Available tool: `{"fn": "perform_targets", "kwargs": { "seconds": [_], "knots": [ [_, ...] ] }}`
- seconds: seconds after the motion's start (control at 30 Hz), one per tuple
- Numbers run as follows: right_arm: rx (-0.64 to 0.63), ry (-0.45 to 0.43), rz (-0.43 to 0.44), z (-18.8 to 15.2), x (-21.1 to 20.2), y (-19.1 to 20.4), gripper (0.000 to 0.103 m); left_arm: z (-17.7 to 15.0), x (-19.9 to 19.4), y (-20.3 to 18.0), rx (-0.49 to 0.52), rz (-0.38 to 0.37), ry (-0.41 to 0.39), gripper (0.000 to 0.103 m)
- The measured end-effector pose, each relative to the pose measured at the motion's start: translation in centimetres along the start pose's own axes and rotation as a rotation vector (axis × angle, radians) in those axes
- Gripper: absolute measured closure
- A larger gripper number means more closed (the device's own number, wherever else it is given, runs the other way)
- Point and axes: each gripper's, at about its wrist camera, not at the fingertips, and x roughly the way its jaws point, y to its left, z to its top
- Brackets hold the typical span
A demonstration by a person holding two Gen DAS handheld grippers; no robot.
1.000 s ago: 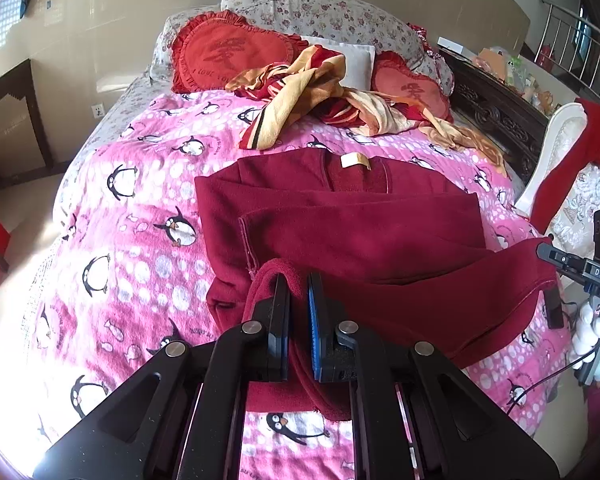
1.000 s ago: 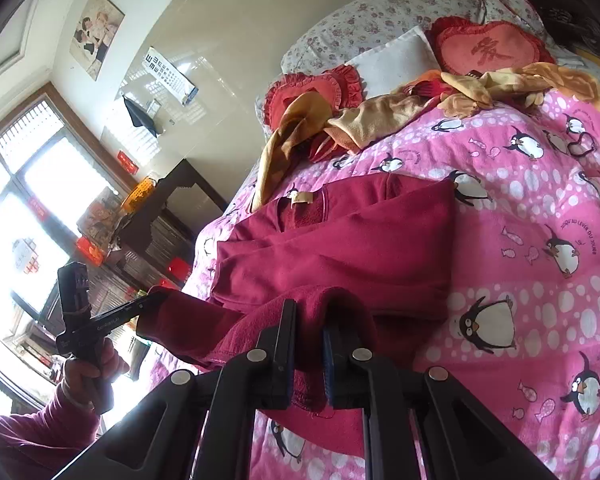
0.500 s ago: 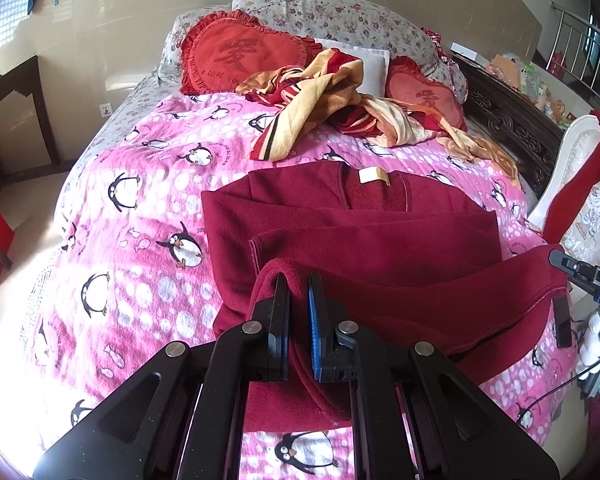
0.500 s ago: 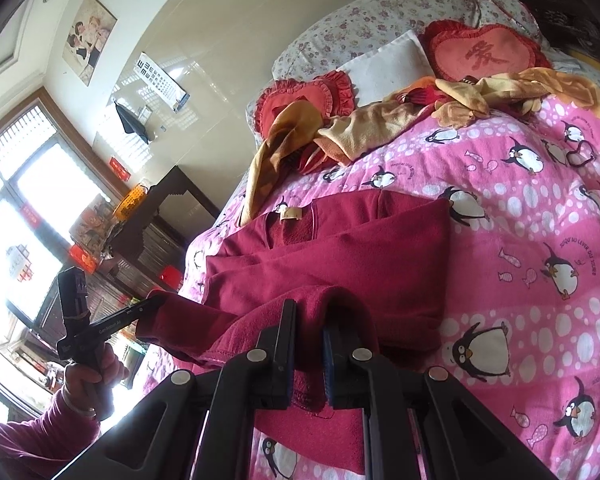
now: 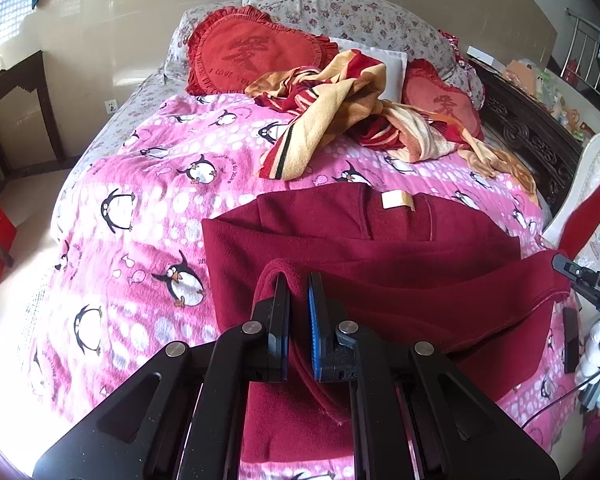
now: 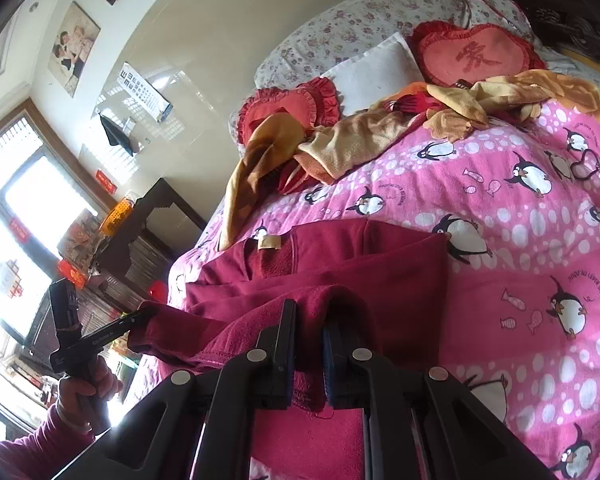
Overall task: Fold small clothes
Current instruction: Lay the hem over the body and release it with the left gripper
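So the dark red fleece garment (image 5: 380,264) is lying on the pink penguin-print blanket (image 5: 148,208) covering the bed, collar and tan neck label (image 5: 397,201) toward the pillows. Its near hem is lifted off the blanket at both corners. The left gripper (image 5: 298,312) is pinched tight on one bunched-up corner of the hem, and the right gripper (image 6: 310,344) is clamped on the other corner, fabric humped up between the black fingers (image 6: 286,344).

Past the collar there's a crumpled tan and red striped fleece throw (image 5: 340,112) sprawled across the blanket, just beyond the garment, not touching it as far as I can tell. Behind that are two frilly red heart-shaped cushions (image 5: 252,56), a plain white pillow (image 6: 374,74) and a floral pillow (image 5: 340,12).

The fleece looks soft and fuzzy, with a stitched edge. The grippers' bodies block the closest strip of bed. In the right wrist view the hand (image 6: 86,390) holding the left gripper is backlit by a blown-out window (image 6: 16,248).
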Motion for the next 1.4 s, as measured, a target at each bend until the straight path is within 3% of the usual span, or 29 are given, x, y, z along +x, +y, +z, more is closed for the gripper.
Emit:
{"fn": "perform_targets", "kwargs": {
  "seconds": [0.4,0.57,0.7,0.83,0.93,1.0,1.07,1.23,1.4],
  "knots": [
    [0.041,0.031,-0.052,2.4,4.2,-2.4,0.093,1.3,5.2,1.7,-0.052,0.039,0.056,0.096],
    [0.118,0.05,-0.042,2.8,6.0,-4.6,0.093,1.3,6.5,2.1,-0.073,0.047,0.073,0.096],
    [0.164,0.077,-0.04,3.0,6.8,-5.5,0.093,1.5,7.2,2.7,-0.121,0.021,0.106,0.095],
    [0.21,0.062,0.002,3.4,5.4,-5.4,0.083,1.6,6.6,3.2,-0.151,-0.039,0.117,0.095],
    [0.165,0.019,-0.028,3.5,3.5,-4.4,0.073,1.8,5.6,3.3,-0.141,-0.056,0.119,0.082],
    [0.146,-0.003,-0.034,3.4,2.3,-3.9,0.073,1.9,4.4,3.3,-0.132,-0.042,0.094,0.054],
    [0.129,-0.014,-0.026,3.1,1.3,-3.3,0.073,1.8,2.9,3.5,-0.134,-0.045,0.053,0.043],
    [0.031,-0.011,-0.036,1.2,0.0,-1.2,0.073,0.4,0.4,3.7,-0.122,-0.035,0.046,0.043],
    [-0.112,0.05,-0.067,-1.2,1.4,1.1,0.073,-2.3,0.9,2.3,-0.067,-0.029,0.121,0.043]
  ]
}}
